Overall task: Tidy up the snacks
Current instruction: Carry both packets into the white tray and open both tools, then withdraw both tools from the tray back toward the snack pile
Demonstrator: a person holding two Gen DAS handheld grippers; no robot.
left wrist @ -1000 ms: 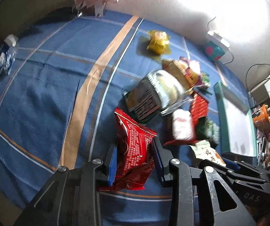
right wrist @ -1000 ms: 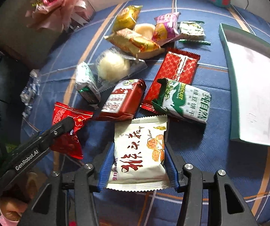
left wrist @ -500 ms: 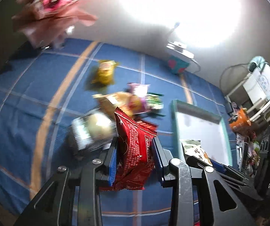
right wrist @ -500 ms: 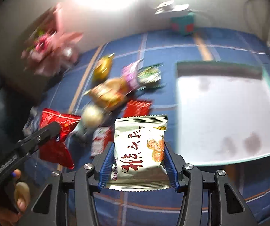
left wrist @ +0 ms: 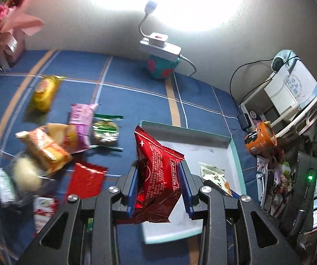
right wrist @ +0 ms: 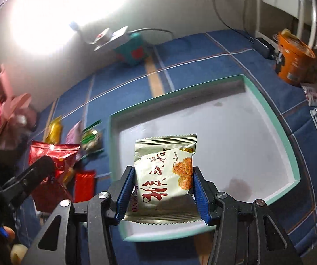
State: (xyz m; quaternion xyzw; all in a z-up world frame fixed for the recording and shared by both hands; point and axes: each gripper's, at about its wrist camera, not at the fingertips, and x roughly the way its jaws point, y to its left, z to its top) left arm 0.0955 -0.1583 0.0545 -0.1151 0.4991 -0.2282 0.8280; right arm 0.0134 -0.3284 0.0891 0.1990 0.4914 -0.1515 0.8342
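Blue plaid cloth [left wrist: 136, 84] covered surface; teal-rimmed white tray [right wrist: 291, 154] lay near right, loose snacks [left wrist: 48, 150] left, lit wall far. Left gripper [left wrist: 159, 190] clamped red packet [left wrist: 158, 176] at tray's left edge. Right gripper [right wrist: 164, 190] clamped cream packet [right wrist: 165, 172] over tray.

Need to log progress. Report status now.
Left gripper shut on red pack. Right gripper shut on white pack, over tray. Tray unobstructed.
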